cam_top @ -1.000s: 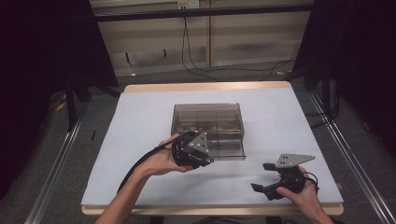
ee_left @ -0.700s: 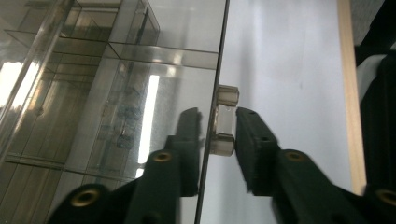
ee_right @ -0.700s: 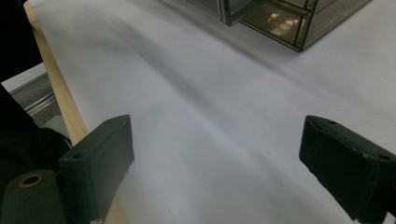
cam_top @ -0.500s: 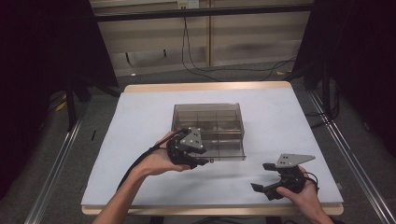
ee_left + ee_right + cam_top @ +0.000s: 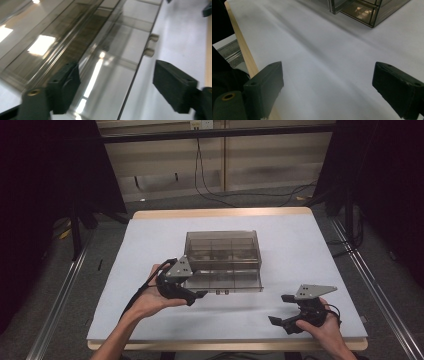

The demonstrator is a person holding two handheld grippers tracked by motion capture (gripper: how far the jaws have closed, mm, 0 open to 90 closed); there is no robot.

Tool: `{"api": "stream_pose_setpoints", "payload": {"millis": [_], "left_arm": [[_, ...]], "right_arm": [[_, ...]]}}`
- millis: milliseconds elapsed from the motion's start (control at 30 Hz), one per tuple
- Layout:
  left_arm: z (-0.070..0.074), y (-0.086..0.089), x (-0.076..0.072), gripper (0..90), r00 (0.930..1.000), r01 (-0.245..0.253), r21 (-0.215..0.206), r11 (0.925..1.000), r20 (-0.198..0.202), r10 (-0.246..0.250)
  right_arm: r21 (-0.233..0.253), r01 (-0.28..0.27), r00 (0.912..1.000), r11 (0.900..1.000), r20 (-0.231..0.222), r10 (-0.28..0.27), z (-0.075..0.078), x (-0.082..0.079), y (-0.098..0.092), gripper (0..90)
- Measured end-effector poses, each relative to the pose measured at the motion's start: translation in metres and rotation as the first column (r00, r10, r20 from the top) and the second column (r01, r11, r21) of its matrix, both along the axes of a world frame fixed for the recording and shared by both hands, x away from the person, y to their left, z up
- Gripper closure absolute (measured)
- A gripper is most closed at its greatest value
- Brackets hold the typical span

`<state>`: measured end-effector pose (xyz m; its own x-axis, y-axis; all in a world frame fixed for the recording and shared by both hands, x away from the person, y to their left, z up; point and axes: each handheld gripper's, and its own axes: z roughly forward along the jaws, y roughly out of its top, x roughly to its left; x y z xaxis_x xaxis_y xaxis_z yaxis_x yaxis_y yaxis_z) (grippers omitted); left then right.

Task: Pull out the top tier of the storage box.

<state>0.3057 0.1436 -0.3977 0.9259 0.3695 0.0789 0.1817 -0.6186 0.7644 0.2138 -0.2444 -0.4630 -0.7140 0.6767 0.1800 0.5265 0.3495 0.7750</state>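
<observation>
Since the earlier high view, the left gripper has been drawn back slightly toward lower left, its tips now placed at the front left corner of the smoky clear plastic drawer box. That box is seen at the centre of the white table, with a shallow drawer pulled out toward the bottom of the frame. In the left gripper view the jaws are held wide apart, the drawer's edge and two small knobs lying between them. The right gripper is held at lower right, near the table's wooden edge, jaws spread over bare surface.
</observation>
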Motion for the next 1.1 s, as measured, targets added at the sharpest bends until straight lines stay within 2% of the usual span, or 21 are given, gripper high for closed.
{"api": "stream_pose_setpoints", "payload": {"millis": [100,233,267,300,433,500,533,567,667,767,833,867,933,967,1033,1100], "left_arm": [[-0.002,0.012,-0.004,13.4,0.9981,-0.058,-0.017,0.9982,0.018,0.058],[-0.004,0.022,-0.006,9.3,0.9968,-0.079,-0.021,0.9967,-0.014,0.079],[-0.005,0.024,-0.007,9.4,0.9957,-0.092,-0.020,0.9955,-0.002,0.092],[-0.005,0.026,-0.008,9.3,0.9934,-0.114,-0.013,0.9934,0.013,0.114],[-0.011,0.034,-0.013,9.4,0.9818,-0.189,-0.023,0.9816,0.006,0.190],[-0.013,0.039,-0.015,9.4,0.9794,-0.202,-0.022,0.9792,-0.016,0.201],[-0.016,0.040,-0.016,9.4,0.9761,-0.216,-0.029,0.9760,-0.033,0.215],[-0.018,0.041,-0.017,9.3,0.9745,-0.224,-0.010,0.9745,-0.016,0.224],[-0.025,0.043,-0.025,9.3,0.9701,-0.242,-0.016,0.9701,-0.020,0.242],[-0.032,0.045,-0.032,9.3,0.9653,-0.261,-0.016,0.9652,0.007,0.261],[-0.037,0.048,-0.037,9.6,0.9591,-0.282,-0.056,0.9578,0.012,0.283],[-0.040,0.050,-0.039,9.9,0.9586,-0.282,-0.086,0.9555,0.013,0.284],[-0.046,0.052,-0.043,14.6,0.9540,-0.297,-0.124,0.9466,0.001,0.300],[-0.050,0.054,-0.046,13.7,0.9570,-0.289,-0.123,0.9494,-0.009,0.290],[-0.055,0.056,-0.051,19.1,0.9570,-0.289,-0.126,0.9490,-0.009,0.290],[-0.057,0.057,-0.053,24.0,0.9547,-0.298,-0.098,0.9497,-0.034,0.296]], "right_arm": [[0.001,0.000,1.0000,1.000,-0.001,0.000,0.000,0.000,0.000,10.1],[0.000,0.001,1.0000,1.000,-0.002,-0.001,0.000,0.000,0.000,10.0],[0.000,0.001,1.0000,1.000,-0.002,-0.001,0.000,0.000,0.000,10.1],[0.000,0.002,1.0000,1.000,-0.002,-0.002,0.000,0.000,0.000,10.1],[0.000,0.003,1.0000,1.000,-0.002,-0.003,0.000,0.000,0.000,10.1],[0.000,0.003,1.0000,1.000,-0.001,-0.003,0.000,0.000,0.000,10.1],[0.000,0.002,1.0000,1.000,-0.001,-0.002,0.000,0.000,0.000,10.0],[0.000,0.002,1.0000,1.000,-0.001,-0.002,0.000,0.000,0.000,10.1],[0.000,0.002,1.0000,1.000,-0.001,-0.002,0.000,0.000,0.000,10.1],[0.000,0.003,1.0000,1.000,-0.001,-0.003,0.000,0.000,0.000,10.1],[0.000,0.002,1.0000,1.000,0.000,-0.002,0.000,0.000,0.000,10.1],[0.000,0.002,1.0000,1.000,0.000,-0.002,0.000,-0.001,0.000,10.1],[0.001,0.002,1.0000,1.000,-0.002,-0.002,0.001,-0.001,0.000,10.1],[0.002,0.002,1.0000,1.000,-0.001,-0.002,0.001,-0.001,-0.001,10.1],[0.001,0.001,1.0000,1.000,0.000,-0.001,0.001,-0.002,0.000,10.1],[0.002,-0.002,1.0000,1.000,0.001,0.002,0.001,-0.002,0.000,10.0]]}}
